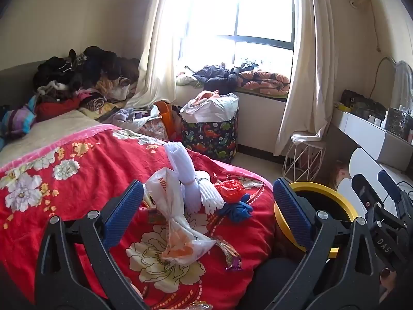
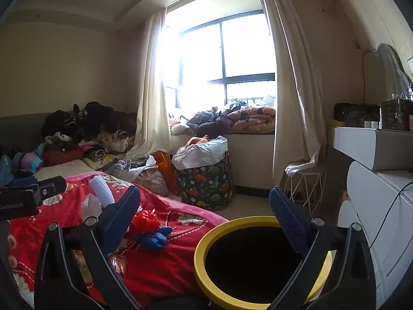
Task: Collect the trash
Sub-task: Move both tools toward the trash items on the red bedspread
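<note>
Left wrist view: left tongs (image 1: 207,204) spread to full width, blue ribbed pads holding nothing, hovering over the red floral quilt (image 1: 77,180) on the bed. Between the pads, lying loose on the quilt: a crumpled clear plastic bag with orange print (image 1: 175,222), a bundle of white pleated paper tied in the middle (image 1: 191,180), a red crinkled plastic wad (image 1: 231,190), a blue crumpled scrap (image 1: 238,210) just beside it, and a shiny purple-and-gold foil wrapper (image 1: 232,257) near the bag's lower end. Yellow-rimmed round black bin (image 1: 322,199) standing off the bed's edge, partly behind the right-hand pad. Right tongs (image 1: 382,201) visible at the far right edge, over the white dresser; opening not readable from here. Beyond: heaped dark clothes at the bed's head, cream curtains, bright window, dinosaur-print fabric hamper (image 1: 210,135) on the floor. Legible: "MU…" in orange on the bag, "DAS" on the right tool.

Right wrist view: right tongs (image 2: 205,205) fully parted, gripping nothing, poised level above the yellow-rimmed bin (image 2: 204,245), its dark mouth directly below. Red wad (image 2: 144,219) and blue scrap (image 2: 155,237) on the quilt (image 2: 160,271) left of the bin. Left tool body at the left edge, marked "GenRobot.AI".
</note>
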Demonstrator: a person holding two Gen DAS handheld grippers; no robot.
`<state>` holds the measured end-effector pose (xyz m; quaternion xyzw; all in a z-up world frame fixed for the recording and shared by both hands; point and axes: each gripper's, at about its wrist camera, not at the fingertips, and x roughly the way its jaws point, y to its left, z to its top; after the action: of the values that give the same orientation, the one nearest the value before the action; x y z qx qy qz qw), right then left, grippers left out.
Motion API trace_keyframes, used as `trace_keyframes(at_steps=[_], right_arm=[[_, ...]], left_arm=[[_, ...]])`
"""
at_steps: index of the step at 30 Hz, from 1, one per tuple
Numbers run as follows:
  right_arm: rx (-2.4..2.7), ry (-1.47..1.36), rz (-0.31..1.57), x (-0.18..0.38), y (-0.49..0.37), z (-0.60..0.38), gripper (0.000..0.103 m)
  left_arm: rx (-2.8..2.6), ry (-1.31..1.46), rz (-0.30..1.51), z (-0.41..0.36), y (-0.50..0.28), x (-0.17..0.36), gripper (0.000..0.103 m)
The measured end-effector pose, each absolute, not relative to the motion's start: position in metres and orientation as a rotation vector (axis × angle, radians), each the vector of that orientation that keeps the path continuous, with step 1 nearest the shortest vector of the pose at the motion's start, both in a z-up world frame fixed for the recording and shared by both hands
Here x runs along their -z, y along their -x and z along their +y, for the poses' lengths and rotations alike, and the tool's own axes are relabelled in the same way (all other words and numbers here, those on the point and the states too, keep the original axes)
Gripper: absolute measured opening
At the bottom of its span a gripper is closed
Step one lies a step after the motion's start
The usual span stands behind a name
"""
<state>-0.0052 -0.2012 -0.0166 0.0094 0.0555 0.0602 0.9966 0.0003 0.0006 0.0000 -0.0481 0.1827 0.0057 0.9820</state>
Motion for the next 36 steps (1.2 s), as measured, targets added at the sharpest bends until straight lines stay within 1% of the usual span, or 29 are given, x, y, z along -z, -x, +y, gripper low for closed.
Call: trace_keyframes(at_steps=[36], right_arm=[[-0.107,0.006,0.119,0.018,0.003,-0.198,0.097]], left_arm=[[-0.015,0.104,0.358,-0.005,0.001,-0.008,0.092]])
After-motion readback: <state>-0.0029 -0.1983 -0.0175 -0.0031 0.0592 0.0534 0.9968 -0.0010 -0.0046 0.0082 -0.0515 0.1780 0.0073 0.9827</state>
